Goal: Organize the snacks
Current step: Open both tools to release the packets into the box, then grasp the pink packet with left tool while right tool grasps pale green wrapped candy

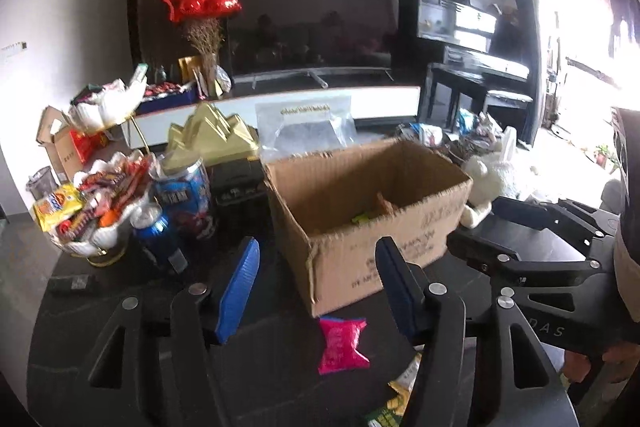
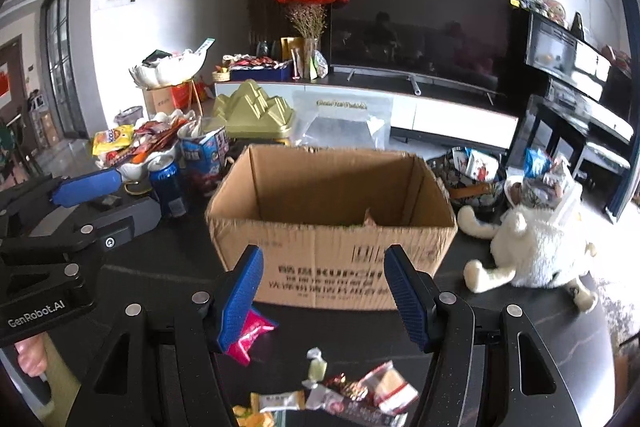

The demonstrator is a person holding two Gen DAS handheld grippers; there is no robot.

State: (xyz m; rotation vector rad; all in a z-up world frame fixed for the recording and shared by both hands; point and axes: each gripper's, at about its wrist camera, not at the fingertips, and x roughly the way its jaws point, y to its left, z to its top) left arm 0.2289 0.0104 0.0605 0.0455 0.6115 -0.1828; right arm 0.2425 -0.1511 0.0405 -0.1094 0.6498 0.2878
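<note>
An open cardboard box (image 1: pixel 360 211) stands on the dark table; it also shows in the right wrist view (image 2: pixel 332 227). A green snack packet (image 1: pixel 362 217) lies inside it. A pink snack packet (image 1: pixel 342 345) lies on the table in front of the box, also seen in the right wrist view (image 2: pixel 250 335). Several small wrapped snacks (image 2: pixel 352 391) lie near the table's front. My left gripper (image 1: pixel 318 291) is open and empty above the pink packet. My right gripper (image 2: pixel 324 299) is open and empty, facing the box front.
A white dish piled with snacks (image 1: pixel 92 211), a blue can (image 1: pixel 154 231) and a blue snack canister (image 1: pixel 186 195) stand left of the box. A white plush toy (image 2: pixel 536 251) lies to its right. A gold ornament (image 2: pixel 252 107) and a clear bag (image 2: pixel 340 123) are behind.
</note>
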